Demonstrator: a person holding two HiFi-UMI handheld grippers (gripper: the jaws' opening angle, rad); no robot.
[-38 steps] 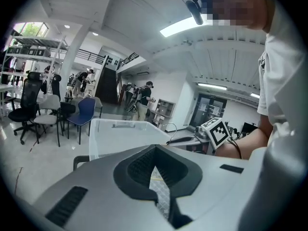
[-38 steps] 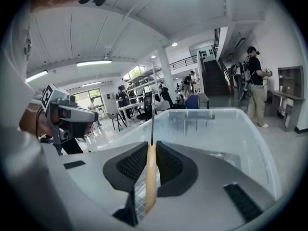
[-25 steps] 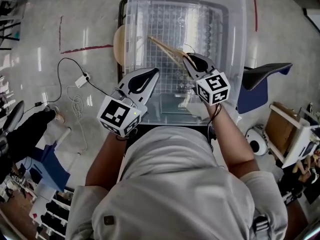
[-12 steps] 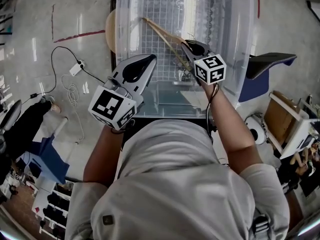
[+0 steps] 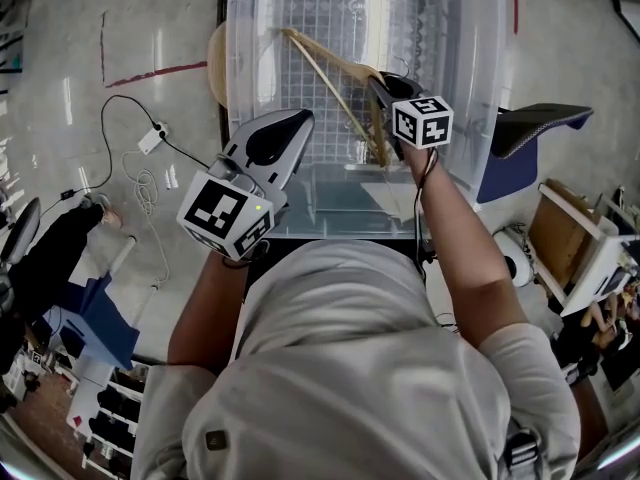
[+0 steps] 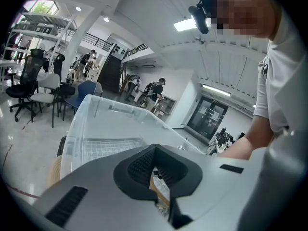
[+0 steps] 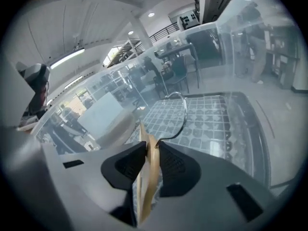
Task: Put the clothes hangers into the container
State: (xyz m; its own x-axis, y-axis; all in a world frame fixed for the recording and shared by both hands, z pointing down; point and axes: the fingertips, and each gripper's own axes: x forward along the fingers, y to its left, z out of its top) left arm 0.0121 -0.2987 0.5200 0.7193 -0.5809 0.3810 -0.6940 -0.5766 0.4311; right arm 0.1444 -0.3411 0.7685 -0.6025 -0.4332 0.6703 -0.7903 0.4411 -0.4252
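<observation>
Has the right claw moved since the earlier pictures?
Yes. The right claw moved away from the near wall of the container, deeper in. Its jaws are opening with the hanger between them.

Before me the clear plastic container (image 5: 478, 58) stands open, grid-floored; my pale wooden clothes hanger (image 5: 296, 40), metal-hooked, slants inside it.

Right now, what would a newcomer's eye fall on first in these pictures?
A large clear plastic container fills the top centre of the head view. Over it, the right hand-held gripper has a wooden hanger between its opening jaws; the left hand-held gripper hangs empty at the near edge.
</observation>
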